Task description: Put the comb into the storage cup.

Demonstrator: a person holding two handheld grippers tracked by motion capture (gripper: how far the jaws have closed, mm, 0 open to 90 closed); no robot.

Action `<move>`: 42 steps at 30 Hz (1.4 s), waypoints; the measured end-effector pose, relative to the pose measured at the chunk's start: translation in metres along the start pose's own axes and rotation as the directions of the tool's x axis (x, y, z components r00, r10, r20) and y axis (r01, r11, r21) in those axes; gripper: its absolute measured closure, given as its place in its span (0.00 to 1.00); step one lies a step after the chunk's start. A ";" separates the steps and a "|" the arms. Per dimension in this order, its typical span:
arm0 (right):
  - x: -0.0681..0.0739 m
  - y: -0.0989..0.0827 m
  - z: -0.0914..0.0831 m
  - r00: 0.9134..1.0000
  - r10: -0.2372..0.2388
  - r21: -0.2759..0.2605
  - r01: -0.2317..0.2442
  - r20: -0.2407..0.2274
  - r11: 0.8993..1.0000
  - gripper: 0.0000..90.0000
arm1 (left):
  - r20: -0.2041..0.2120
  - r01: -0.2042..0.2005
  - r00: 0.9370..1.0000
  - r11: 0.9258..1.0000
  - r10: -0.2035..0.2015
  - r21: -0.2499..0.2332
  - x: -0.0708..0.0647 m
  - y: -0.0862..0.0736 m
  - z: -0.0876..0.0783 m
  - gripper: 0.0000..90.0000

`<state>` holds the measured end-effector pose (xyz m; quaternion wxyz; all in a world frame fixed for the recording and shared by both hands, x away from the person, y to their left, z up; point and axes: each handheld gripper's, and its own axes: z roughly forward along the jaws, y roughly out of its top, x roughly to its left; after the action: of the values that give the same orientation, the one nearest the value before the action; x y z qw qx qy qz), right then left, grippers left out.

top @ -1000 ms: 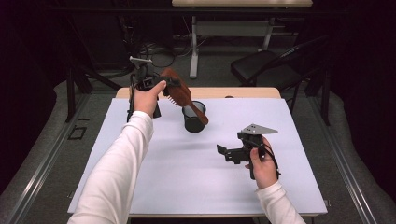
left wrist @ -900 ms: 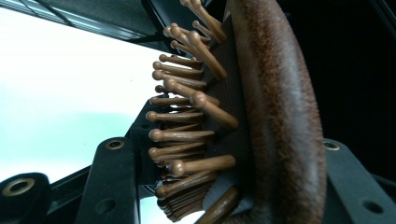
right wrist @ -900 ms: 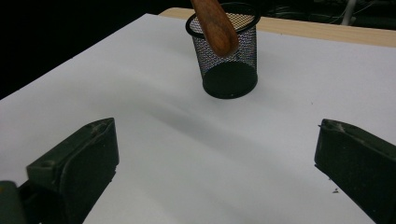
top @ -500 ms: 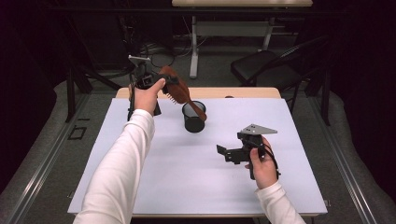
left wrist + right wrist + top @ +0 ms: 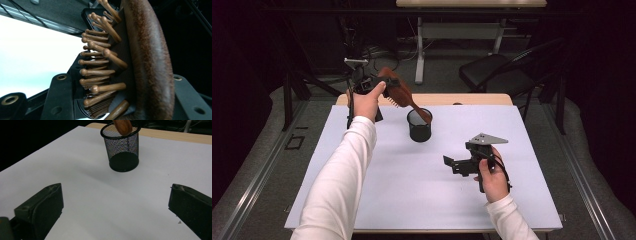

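L gripper (image 5: 371, 86) clamps my wooden hairbrush (image 5: 398, 90) head; handle tip hidden in mesh cup (image 5: 419, 126). R gripper (image 5: 460, 165) jaws apart, empty.

Left tongs (image 5: 117, 100): clamped on the head of a brown wooden paddle hairbrush (image 5: 147, 57), one black jaw on each side. Brush stands nearly upright in frame, polished wooden back facing right, round-tipped wooden bristles (image 5: 100, 62) pointing left from a dark cushion pad. Behind at left, white bench (image 5: 30, 50) surface; beyond its far edge, dark floor.
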<state>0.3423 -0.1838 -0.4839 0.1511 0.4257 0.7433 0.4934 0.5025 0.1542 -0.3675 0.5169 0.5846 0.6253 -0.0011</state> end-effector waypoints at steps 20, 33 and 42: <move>0.000 0.000 0.000 1.000 0.002 0.002 -0.002 -0.002 1.000 0.00 | -0.030 -0.006 1.000 1.000 0.006 -0.014 0.002 0.000 0.005 0.54; 0.000 0.000 0.000 1.000 0.001 0.002 -0.001 -0.004 1.000 0.00 | -0.040 -0.010 0.999 1.000 0.010 -0.010 0.001 -0.002 0.008 0.54; 0.000 0.000 0.000 1.000 0.002 0.002 -0.002 -0.003 1.000 0.00 | -0.040 -0.009 0.999 1.000 0.008 -0.012 0.001 -0.002 0.010 0.54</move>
<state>0.3420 -0.1837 -0.4842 0.1488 0.4257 0.7438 0.4934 0.5072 0.1482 -0.3738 0.5078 0.5840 0.6331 0.0168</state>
